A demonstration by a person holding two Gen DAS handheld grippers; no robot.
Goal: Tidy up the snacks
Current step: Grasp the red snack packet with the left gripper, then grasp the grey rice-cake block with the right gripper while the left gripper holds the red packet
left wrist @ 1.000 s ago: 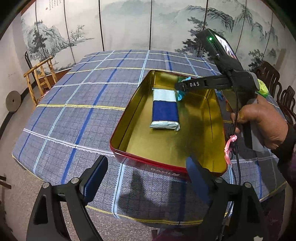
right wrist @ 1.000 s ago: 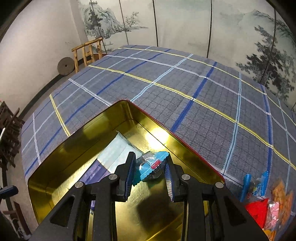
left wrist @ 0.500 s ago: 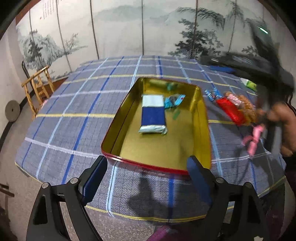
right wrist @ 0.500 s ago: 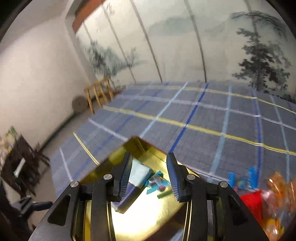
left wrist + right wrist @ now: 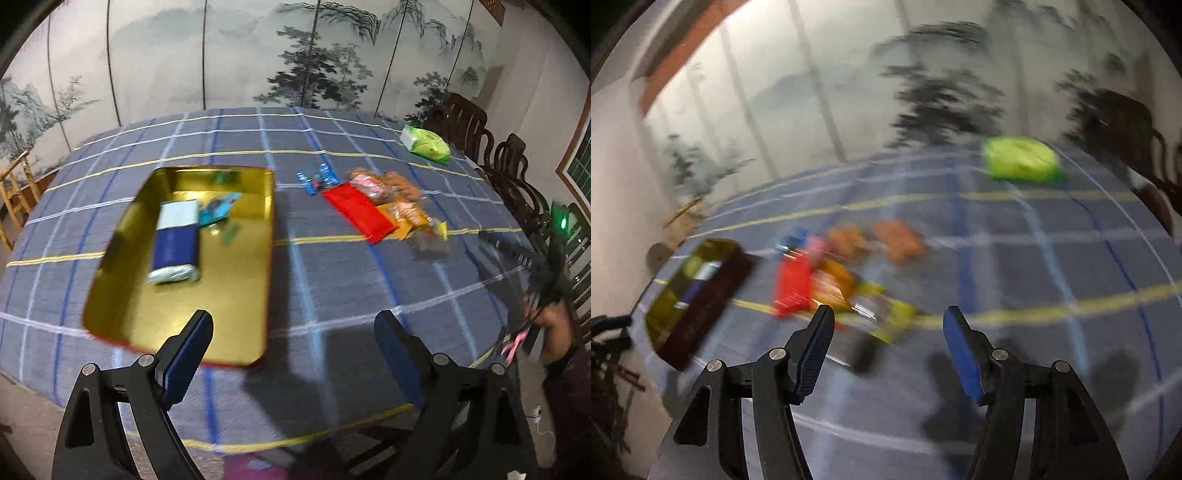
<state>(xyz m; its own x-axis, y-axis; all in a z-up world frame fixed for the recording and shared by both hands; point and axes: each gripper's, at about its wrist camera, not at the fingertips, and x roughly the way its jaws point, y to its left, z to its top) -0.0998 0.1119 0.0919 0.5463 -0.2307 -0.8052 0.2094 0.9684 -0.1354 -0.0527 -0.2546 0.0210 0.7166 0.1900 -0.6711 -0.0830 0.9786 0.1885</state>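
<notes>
Nearest to me, my left gripper [image 5: 293,350] hangs over the near edge of the tabletop [image 5: 332,295] with its jaws spread wide and nothing between them. My right gripper [image 5: 888,349] has its jaws about half apart; they have just been opening, and they are empty, touching nothing. That view is heavily smeared, so I can only make out rough shapes in it. Just past the left jaws lies the tin [image 5: 255,266], gold inside with a red rim, flat on the blue checked tablecloth [image 5: 369,280]. Inside it I see a blue and white packet [image 5: 175,240] lying lengthwise, and beside its far end a small teal wrapped sweet [image 5: 216,210]. The rest of the snacks sit outside the tin, to its right and apart from it: a red packet [image 5: 356,212], orange packets [image 5: 404,212] touching it, and a small blue-wrapped piece [image 5: 317,179] at the far end of that pile. In the right view the same pile [image 5: 827,273] lies just ahead of the jaws, with the tin [image 5: 698,295] off to the left. Further back and well apart rests a green pack [image 5: 424,144]. At the far right of the left view I see a hand [image 5: 557,325], blurred. Behind the tabletop stand dark wooden chairs [image 5: 506,162] and a painted folding screen [image 5: 295,55] with trees and hills.
</notes>
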